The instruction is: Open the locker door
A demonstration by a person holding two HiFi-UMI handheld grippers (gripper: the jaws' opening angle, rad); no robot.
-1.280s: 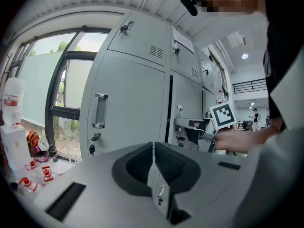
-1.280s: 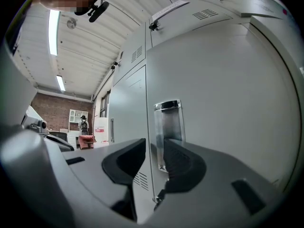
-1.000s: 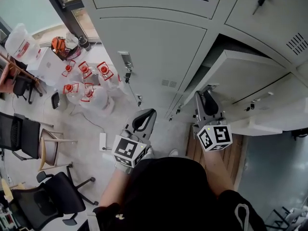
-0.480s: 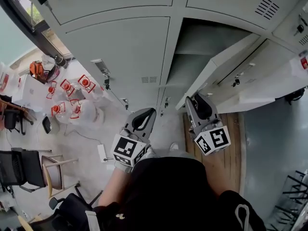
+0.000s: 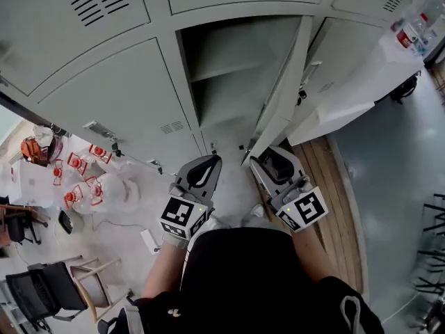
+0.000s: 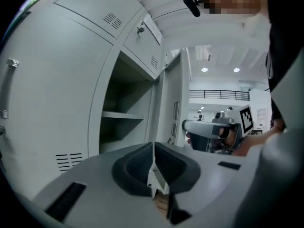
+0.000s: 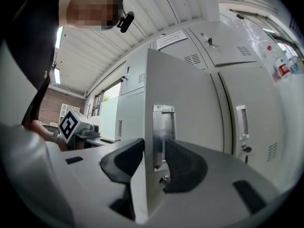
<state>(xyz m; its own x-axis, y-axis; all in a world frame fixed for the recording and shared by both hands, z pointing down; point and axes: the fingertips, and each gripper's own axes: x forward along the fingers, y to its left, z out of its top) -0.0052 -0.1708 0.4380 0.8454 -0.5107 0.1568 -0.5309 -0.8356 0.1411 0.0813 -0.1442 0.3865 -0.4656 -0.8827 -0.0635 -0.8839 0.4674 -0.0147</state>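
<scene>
The grey locker door (image 5: 288, 82) stands swung wide, edge-on in the head view, baring the shelved compartment (image 5: 229, 75). My right gripper (image 5: 268, 156) is at the door's lower free edge. In the right gripper view its jaws straddle the door (image 7: 185, 103) edge and the metal handle (image 7: 163, 132); the right gripper (image 7: 153, 160) is opening and its pads stand just off the metal. My left gripper (image 5: 206, 161) hangs in front of the locker base, shut with nothing in it. In the left gripper view the left gripper (image 6: 153, 163) points at the open compartment (image 6: 126, 113).
Closed lockers flank the open one, with a neighbour's handle (image 7: 241, 121) to the right. Water jugs with red caps (image 5: 80, 183) and chairs (image 5: 49, 291) stand on the floor at left. Wooden boards (image 5: 334, 179) and a white-covered surface (image 5: 361, 89) lie to the right.
The door has swung from half open to wide open, the right gripper drawing back toward me with its edge. The head view has turned rightward. The left gripper stays shut.
</scene>
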